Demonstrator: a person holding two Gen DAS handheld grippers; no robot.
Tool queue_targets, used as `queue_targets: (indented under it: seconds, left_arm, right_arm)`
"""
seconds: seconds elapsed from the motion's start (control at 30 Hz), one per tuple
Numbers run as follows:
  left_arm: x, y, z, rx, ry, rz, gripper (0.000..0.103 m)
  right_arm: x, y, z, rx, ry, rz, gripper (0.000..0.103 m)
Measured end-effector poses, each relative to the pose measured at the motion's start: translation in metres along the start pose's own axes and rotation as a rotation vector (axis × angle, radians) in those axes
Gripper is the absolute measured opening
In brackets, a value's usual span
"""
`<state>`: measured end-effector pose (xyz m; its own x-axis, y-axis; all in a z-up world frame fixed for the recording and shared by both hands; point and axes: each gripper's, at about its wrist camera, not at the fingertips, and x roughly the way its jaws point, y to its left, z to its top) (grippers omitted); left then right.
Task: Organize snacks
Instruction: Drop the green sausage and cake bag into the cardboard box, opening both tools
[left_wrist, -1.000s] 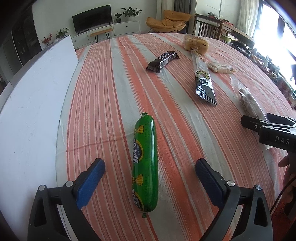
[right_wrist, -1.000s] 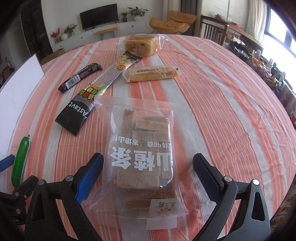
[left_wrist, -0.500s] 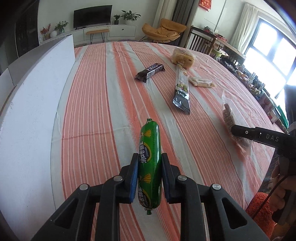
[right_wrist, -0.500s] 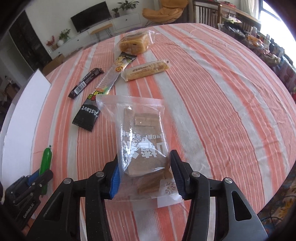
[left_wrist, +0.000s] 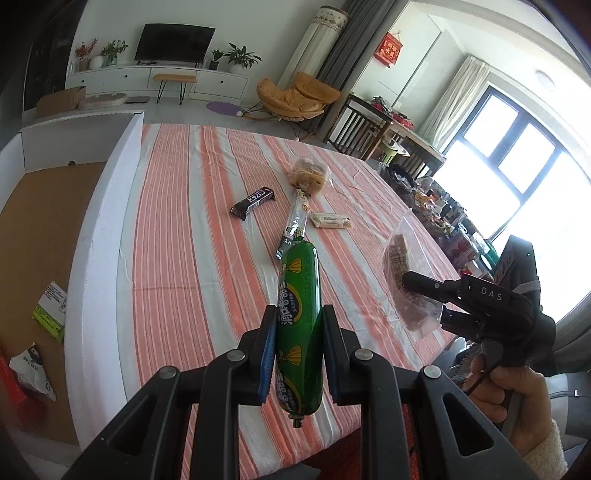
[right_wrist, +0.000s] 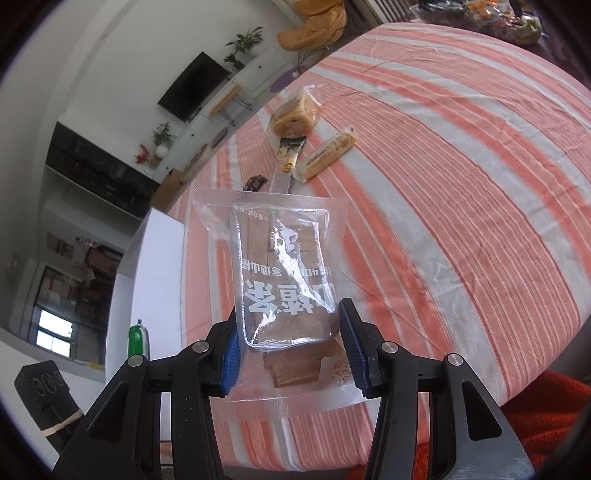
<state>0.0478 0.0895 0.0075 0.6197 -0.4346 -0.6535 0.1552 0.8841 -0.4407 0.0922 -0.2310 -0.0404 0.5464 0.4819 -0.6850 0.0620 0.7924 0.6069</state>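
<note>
A table (left_wrist: 177, 236) under an orange-and-white striped cloth carries four snacks toward its far end: a wrapped bread loaf (left_wrist: 308, 174), a dark chocolate bar (left_wrist: 253, 202), a long black-ended packet (left_wrist: 295, 225) and a pale wrapped bar (left_wrist: 330, 220) just beside it.

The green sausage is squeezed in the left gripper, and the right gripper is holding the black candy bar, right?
Not quite. The right gripper holds the clear bag of brown snack slices, as the right wrist view shows. The black candy bar lies on the striped tablecloth. The green sausage is indeed squeezed in the left gripper.
</note>
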Motion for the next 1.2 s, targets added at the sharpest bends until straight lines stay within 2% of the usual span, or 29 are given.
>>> queue_targets:
  seconds: [0.1,0.2,0.27,0.37,0.47,0.57,0.63,0.67,0.7,0.73,0.77,0.8,0.83,0.9,0.97,1.03,1.1,1.2]
  left_arm:
    - [-0.038,0.015,0.013,-0.04,-0.053,-0.019,0.022]
    - [-0.081,0.042,0.024,-0.072,-0.13,0.019,0.022]
    - [-0.106,0.065,0.031,-0.091,-0.176,0.08,0.022]
    - [-0.133,0.108,0.037,-0.121,-0.222,0.218,0.022]
    - [-0.145,0.154,0.034,-0.186,-0.226,0.33,0.022]
    - [-0.145,0.186,0.022,-0.216,-0.213,0.442,0.023]
    - [-0.141,0.202,0.012,-0.235,-0.196,0.522,0.023]
    - [-0.139,0.21,0.007,-0.25,-0.189,0.557,0.033]
    - [-0.136,0.216,0.002,-0.265,-0.179,0.575,0.051]
    - [-0.135,0.221,-0.002,-0.279,-0.177,0.586,0.062]
    - [-0.136,0.224,-0.007,-0.291,-0.188,0.595,0.077]
    - [-0.137,0.225,-0.011,-0.297,-0.205,0.602,0.082]
    - [-0.137,0.224,-0.013,-0.297,-0.217,0.604,0.082]
    - [-0.132,0.22,-0.013,-0.289,-0.213,0.589,0.082]
    - [-0.123,0.21,-0.012,-0.271,-0.205,0.55,0.083]
    - [-0.111,0.187,-0.01,-0.226,-0.195,0.499,0.083]
    - [-0.099,0.149,-0.009,-0.149,-0.178,0.435,0.083]
    - [-0.07,0.088,-0.008,-0.011,-0.131,0.321,0.085]
  right_arm:
    - [-0.011,0.03,0.001,-0.027,-0.003,0.077,0.05]
    - [-0.011,0.075,0.001,-0.081,0.009,0.158,0.05]
    - [-0.005,0.112,0.0,-0.128,0.028,0.22,0.05]
    - [0.012,0.176,-0.006,-0.206,0.082,0.314,0.05]
    - [0.039,0.241,-0.019,-0.306,0.144,0.382,0.05]
    - [0.073,0.292,-0.043,-0.406,0.203,0.399,0.051]
    - [0.097,0.314,-0.061,-0.452,0.231,0.419,0.058]
    - [0.11,0.322,-0.069,-0.468,0.247,0.424,0.067]
    - [0.119,0.328,-0.075,-0.486,0.261,0.418,0.077]
    - [0.125,0.33,-0.08,-0.502,0.262,0.404,0.077]
    - [0.128,0.33,-0.082,-0.514,0.259,0.396,0.077]
    - [0.128,0.323,-0.082,-0.521,0.251,0.392,0.077]
    - [0.126,0.316,-0.081,-0.53,0.234,0.388,0.077]
    - [0.116,0.295,-0.074,-0.567,0.163,0.337,0.077]
    - [0.106,0.263,-0.067,-0.607,0.072,0.242,0.078]
    - [0.101,0.216,-0.063,-0.645,-0.017,0.084,0.078]
    - [0.1,0.157,-0.059,-0.641,-0.083,-0.118,0.078]
    - [0.096,0.061,-0.04,-0.512,-0.114,-0.382,0.078]
